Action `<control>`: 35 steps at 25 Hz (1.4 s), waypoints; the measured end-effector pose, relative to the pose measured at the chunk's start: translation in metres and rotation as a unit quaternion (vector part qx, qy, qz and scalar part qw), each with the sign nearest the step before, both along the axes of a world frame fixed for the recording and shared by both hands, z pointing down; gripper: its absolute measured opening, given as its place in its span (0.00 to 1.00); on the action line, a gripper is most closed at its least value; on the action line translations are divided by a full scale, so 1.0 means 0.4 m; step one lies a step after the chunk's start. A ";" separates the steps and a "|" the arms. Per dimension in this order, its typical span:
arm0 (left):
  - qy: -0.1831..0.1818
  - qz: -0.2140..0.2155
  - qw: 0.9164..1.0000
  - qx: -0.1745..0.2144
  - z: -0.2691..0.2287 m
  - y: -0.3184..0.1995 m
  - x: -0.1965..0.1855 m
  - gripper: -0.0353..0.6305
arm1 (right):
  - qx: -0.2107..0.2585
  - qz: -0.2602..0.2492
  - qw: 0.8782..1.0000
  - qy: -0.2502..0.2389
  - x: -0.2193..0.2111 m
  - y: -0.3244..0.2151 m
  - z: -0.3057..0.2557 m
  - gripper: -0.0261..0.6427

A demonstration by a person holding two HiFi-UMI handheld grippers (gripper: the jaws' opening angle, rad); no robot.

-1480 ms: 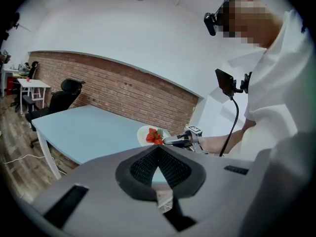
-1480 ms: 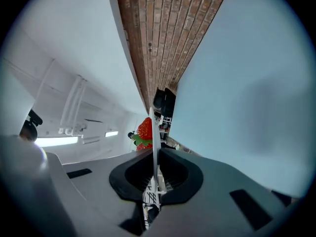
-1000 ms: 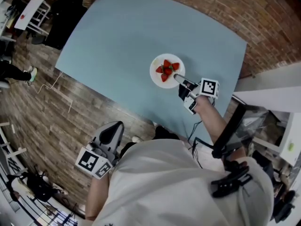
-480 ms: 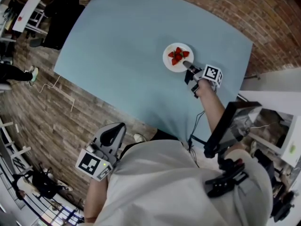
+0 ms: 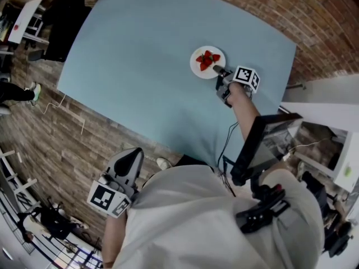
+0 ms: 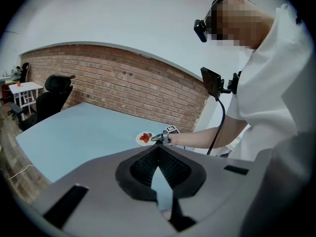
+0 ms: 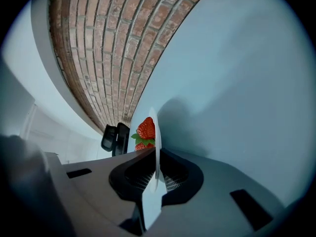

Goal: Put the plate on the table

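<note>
A small white plate [image 5: 203, 66] carrying several strawberries [image 5: 207, 58] is over the far right part of the light blue table [image 5: 140, 49]. My right gripper [image 5: 220, 72] is shut on the plate's near rim. In the right gripper view the plate [image 7: 156, 147] shows edge-on between the jaws, the strawberries [image 7: 146, 129] on its left side. It casts a shadow on the table; I cannot tell if it touches. My left gripper [image 5: 130, 162] hangs off the table by my left side, shut and empty. In its own view the left gripper [image 6: 159, 149] looks towards the plate [image 6: 143, 138].
A black office chair [image 5: 61, 21] stands at the table's far left corner, with a small white side table [image 5: 25, 15] beyond it. A brick wall [image 6: 123, 83] runs behind the table. The table's right edge [image 5: 283, 77] is close to the plate.
My right gripper has carried the plate farther out across the table, away from me. My left gripper has stayed by my side.
</note>
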State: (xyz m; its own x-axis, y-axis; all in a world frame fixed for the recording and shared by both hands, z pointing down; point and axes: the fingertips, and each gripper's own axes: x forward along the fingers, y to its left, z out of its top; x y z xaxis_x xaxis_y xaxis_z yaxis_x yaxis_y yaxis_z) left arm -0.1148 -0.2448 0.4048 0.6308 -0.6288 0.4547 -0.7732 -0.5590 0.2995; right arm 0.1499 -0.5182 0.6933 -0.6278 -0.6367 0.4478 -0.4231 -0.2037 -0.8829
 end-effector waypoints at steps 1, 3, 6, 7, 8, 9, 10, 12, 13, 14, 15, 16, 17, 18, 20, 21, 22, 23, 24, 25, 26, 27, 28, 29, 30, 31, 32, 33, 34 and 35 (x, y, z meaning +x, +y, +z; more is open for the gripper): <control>0.001 0.000 1.000 0.000 -0.002 0.000 0.001 0.06 | 0.000 -0.001 1.000 0.007 0.001 -0.002 0.004 0.08; 0.002 -0.002 1.000 0.000 -0.003 0.002 0.005 0.06 | -0.009 -0.005 1.000 0.027 0.004 0.002 0.016 0.08; 0.006 -0.007 1.000 0.002 -0.005 0.000 0.002 0.05 | -0.017 -0.010 0.998 0.058 0.011 0.003 0.021 0.09; 0.008 -0.010 1.000 0.002 -0.005 -0.001 0.000 0.06 | -0.018 -0.010 0.998 0.068 0.013 0.001 0.019 0.10; 0.010 -0.012 1.000 0.003 -0.006 -0.001 -0.002 0.06 | -0.017 -0.010 0.997 0.077 0.015 -0.002 0.017 0.14; 0.010 -0.013 1.000 0.003 -0.006 0.000 -0.003 0.06 | -0.013 -0.011 0.996 0.088 0.019 -0.007 0.013 0.17; 0.010 -0.013 1.000 0.003 -0.006 0.001 -0.003 0.06 | -0.007 -0.013 0.995 0.100 0.023 -0.013 0.009 0.20; 0.009 -0.015 1.000 0.004 -0.007 0.003 -0.004 0.05 | 0.008 -0.021 0.992 0.125 0.029 -0.024 -0.002 0.29; 0.010 -0.017 1.000 0.006 -0.008 0.004 -0.007 0.06 | 0.013 -0.026 0.990 0.138 0.030 -0.028 -0.007 0.31; 0.011 -0.019 1.000 0.007 -0.009 0.005 -0.011 0.06 | 0.017 -0.032 0.988 0.150 0.029 -0.030 -0.012 0.33; 0.013 -0.022 1.000 0.007 -0.009 0.006 -0.016 0.06 | 0.021 -0.037 0.986 0.163 0.027 -0.032 -0.015 0.35; 0.013 -0.024 1.000 0.007 -0.008 0.007 -0.021 0.06 | 0.024 -0.043 0.983 0.177 0.024 -0.033 -0.017 0.37; 0.014 -0.026 1.000 0.007 -0.008 0.009 -0.025 0.06 | 0.028 -0.048 0.980 0.192 0.021 -0.033 -0.019 0.39; 0.014 -0.027 1.000 0.007 -0.008 0.011 -0.028 0.06 | 0.032 -0.054 0.976 0.206 0.020 -0.033 -0.020 0.41; 0.015 -0.029 0.999 0.008 -0.009 0.015 -0.034 0.06 | 0.040 -0.066 0.969 0.235 0.020 -0.033 -0.023 0.46; 0.016 -0.030 0.999 0.009 -0.011 0.017 -0.036 0.06 | 0.043 -0.072 0.966 0.247 0.020 -0.033 -0.025 0.49; 0.017 -0.031 0.999 0.009 -0.011 0.019 -0.040 0.06 | 0.046 -0.076 0.963 0.255 0.020 -0.032 -0.025 0.49; 0.017 -0.032 0.999 0.009 -0.012 0.021 -0.043 0.05 | 0.048 -0.080 0.960 0.262 0.020 -0.032 -0.025 0.50; 0.018 -0.033 0.999 0.009 -0.012 0.023 -0.045 0.05 | 0.050 -0.084 0.958 0.271 0.021 -0.032 -0.025 0.50; 0.018 -0.033 0.999 0.009 -0.011 0.025 -0.048 0.05 | 0.052 -0.087 0.954 0.281 0.024 -0.032 -0.024 0.51; 0.019 -0.034 0.999 0.009 -0.011 0.026 -0.050 0.06 | 0.055 -0.092 0.950 0.295 0.027 -0.032 -0.024 0.54; 0.020 -0.034 0.999 0.009 -0.011 0.028 -0.052 0.05 | 0.058 -0.098 0.944 0.309 0.030 -0.031 -0.024 0.56; 0.021 -0.035 0.999 0.009 -0.011 0.030 -0.055 0.05 | 0.064 -0.104 0.939 0.322 0.032 -0.032 -0.024 0.58; 0.022 -0.035 0.999 0.009 -0.011 0.032 -0.057 0.06 | 0.069 -0.108 0.934 0.332 0.035 -0.031 -0.024 0.58; 0.023 -0.034 0.999 0.009 -0.012 0.034 -0.059 0.05 | 0.072 -0.111 0.931 0.339 0.038 -0.031 -0.024 0.60; 0.023 -0.034 0.999 0.009 -0.012 0.034 -0.061 0.06 | 0.074 -0.112 0.930 0.343 0.041 -0.030 -0.023 0.61; 0.024 -0.034 0.999 0.010 -0.013 0.034 -0.063 0.06 | 0.074 -0.113 0.929 0.344 0.044 -0.029 -0.023 0.61; 0.024 -0.034 0.999 0.010 -0.013 0.034 -0.065 0.06 | 0.073 -0.114 0.929 0.344 0.046 -0.027 -0.022 0.61; 0.024 -0.033 0.999 0.010 -0.013 0.034 -0.067 0.05 | 0.074 -0.115 0.929 0.343 0.045 -0.025 -0.023 0.61; 0.025 -0.033 0.999 0.011 -0.012 0.034 -0.069 0.05 | 0.075 -0.117 0.929 0.343 0.044 -0.022 -0.025 0.61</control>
State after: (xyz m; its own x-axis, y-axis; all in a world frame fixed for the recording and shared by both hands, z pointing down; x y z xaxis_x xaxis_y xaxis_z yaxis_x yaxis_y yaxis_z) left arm -0.1423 -0.2311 0.3999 0.6099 -0.6786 0.4092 -0.7924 -0.5149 0.3272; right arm 0.1676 -0.5269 0.6833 -0.3559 -0.6063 0.7112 -0.9141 0.0678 -0.3997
